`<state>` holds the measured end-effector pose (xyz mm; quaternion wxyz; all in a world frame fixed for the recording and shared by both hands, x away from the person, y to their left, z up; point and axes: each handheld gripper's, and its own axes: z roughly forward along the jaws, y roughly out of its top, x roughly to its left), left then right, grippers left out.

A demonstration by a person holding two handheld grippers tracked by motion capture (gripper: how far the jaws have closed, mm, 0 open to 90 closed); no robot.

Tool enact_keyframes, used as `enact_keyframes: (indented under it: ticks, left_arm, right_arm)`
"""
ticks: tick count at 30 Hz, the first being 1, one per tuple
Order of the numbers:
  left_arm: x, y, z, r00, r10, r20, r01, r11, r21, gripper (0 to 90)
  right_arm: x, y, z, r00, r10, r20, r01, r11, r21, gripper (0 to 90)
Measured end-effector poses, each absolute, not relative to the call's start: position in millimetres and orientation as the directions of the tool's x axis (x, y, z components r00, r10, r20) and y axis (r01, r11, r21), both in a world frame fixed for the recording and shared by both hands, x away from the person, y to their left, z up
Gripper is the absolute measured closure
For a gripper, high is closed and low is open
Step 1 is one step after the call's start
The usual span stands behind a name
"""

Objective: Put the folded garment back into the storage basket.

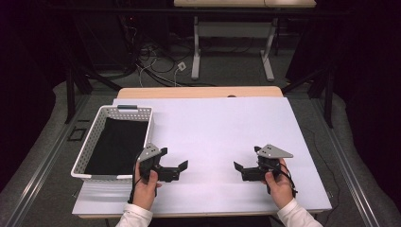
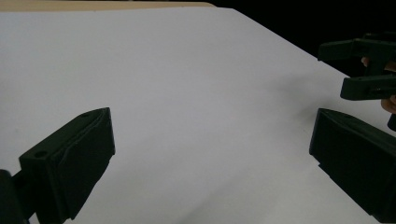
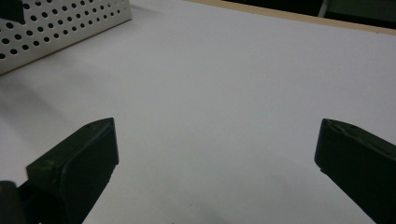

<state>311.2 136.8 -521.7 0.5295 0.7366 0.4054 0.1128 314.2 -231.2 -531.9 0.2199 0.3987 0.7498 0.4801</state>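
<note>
Holding both tongs low over the white table (image 1: 222, 127) in the high view: my left gripper (image 1: 172, 161) and right gripper (image 1: 246, 166) face each other, both spread wide with nothing between them. Nearest thing is the white perforated basket (image 1: 94, 137), just left of my left gripper, long axis running near to far, something black lying inside. From the left gripper view, jaws gape over bare white, with the right gripper (image 2: 348, 70) far right. Right gripper view: jaws apart, basket (image 3: 60, 28) wall at far left.
</note>
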Motion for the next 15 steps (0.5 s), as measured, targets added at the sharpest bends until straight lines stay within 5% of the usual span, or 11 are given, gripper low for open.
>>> enact_keyframes:
  ticks: [15]
  left_arm:
    - [312.0,127.3,-535.1,0.651,0.706,-0.278,0.509,-0.135,0.850,0.3]
  right_arm:
    - [318.5,-237.3,-540.3,-0.573,0.815,0.088,0.421,0.201,0.885,0.0]
